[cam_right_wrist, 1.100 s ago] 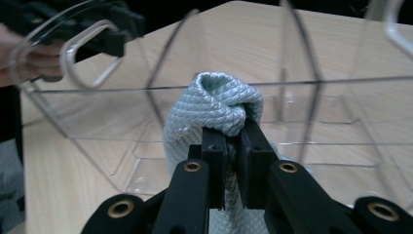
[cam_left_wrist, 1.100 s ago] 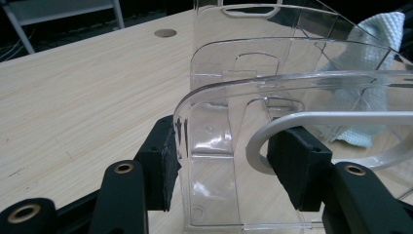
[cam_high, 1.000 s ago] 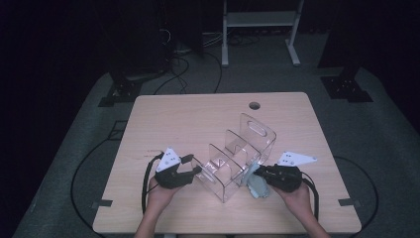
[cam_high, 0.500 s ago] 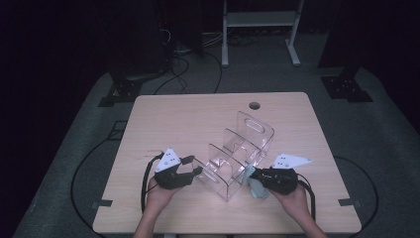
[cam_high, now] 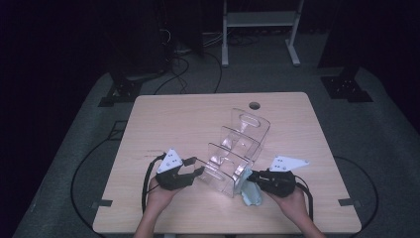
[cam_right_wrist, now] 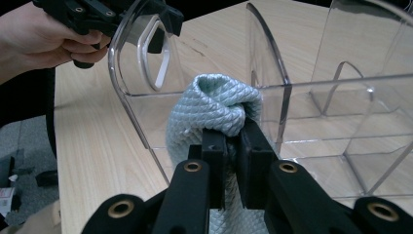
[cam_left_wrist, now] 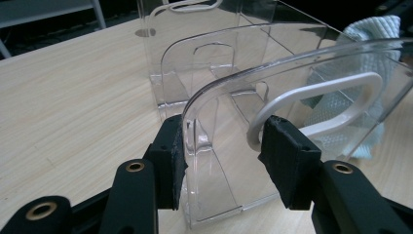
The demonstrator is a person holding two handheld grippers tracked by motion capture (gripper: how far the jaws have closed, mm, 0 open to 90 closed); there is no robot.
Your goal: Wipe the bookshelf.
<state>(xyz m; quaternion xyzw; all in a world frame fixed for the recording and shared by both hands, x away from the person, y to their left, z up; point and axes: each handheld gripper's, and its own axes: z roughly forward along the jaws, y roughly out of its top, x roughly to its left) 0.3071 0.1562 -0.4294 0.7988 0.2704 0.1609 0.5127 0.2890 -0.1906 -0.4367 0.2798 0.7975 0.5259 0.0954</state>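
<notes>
Item: clear acrylic organizer (cam_high: 237,153), mid-table, near edge toward me. My left gripper (cam_left_wrist: 224,156) has just been closing, its jaws straddling the front panel by the handle cutout, not yet pinching. My right gripper (cam_right_wrist: 233,146) is clamped on a pale cloth (cam_right_wrist: 214,105) (bunched against the side wall). Step: steadying for wiping; next, firm hold, then rub.

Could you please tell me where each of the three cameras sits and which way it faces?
High view: above the person's side of the table, looking forward and down; both hands, left tongs and right tongs show.
Left gripper view: rides the left tongs, whose jaws straddle the clear organizer's end wall.
Right gripper view: rides the right tongs, shut on the pale cloth; the left hand shows beyond.
All three share organizer and cloth.
</notes>
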